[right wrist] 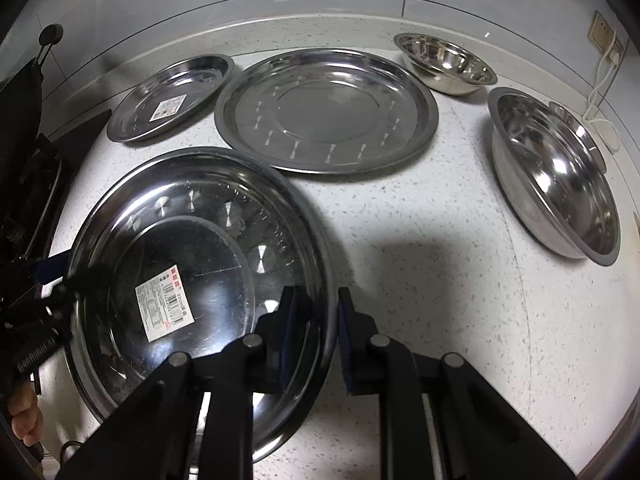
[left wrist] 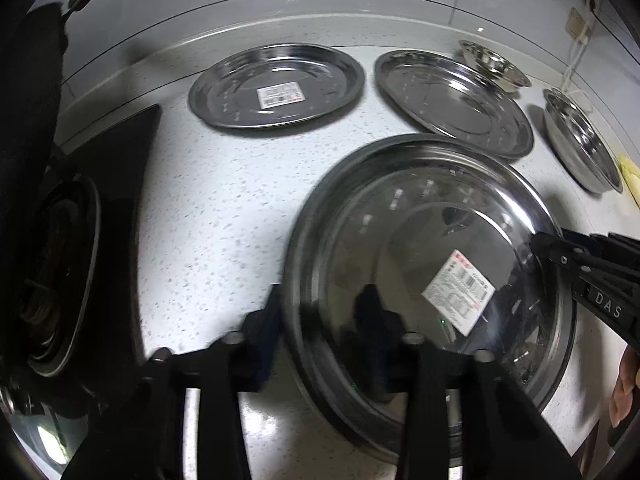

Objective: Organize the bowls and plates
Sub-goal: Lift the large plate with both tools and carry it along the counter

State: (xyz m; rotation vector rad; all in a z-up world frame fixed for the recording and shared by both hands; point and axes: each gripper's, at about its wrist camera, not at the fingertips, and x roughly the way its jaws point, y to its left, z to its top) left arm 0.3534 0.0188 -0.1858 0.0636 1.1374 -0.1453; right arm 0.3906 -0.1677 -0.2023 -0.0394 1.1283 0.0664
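Near plate [right wrist: 192, 280]: at the bench's [right wrist: 440, 300] front edge, rim pinched on opposite sides.
Left claw [left wrist: 316, 340]: clamped on its left rim.
Right claw [right wrist: 320, 328]: clamped on its right rim.
Other plates, bowls: toward the back edge.

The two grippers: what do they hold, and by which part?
Both hold the near steel plate by its rim: left gripper on one edge, right gripper on the opposite edge.
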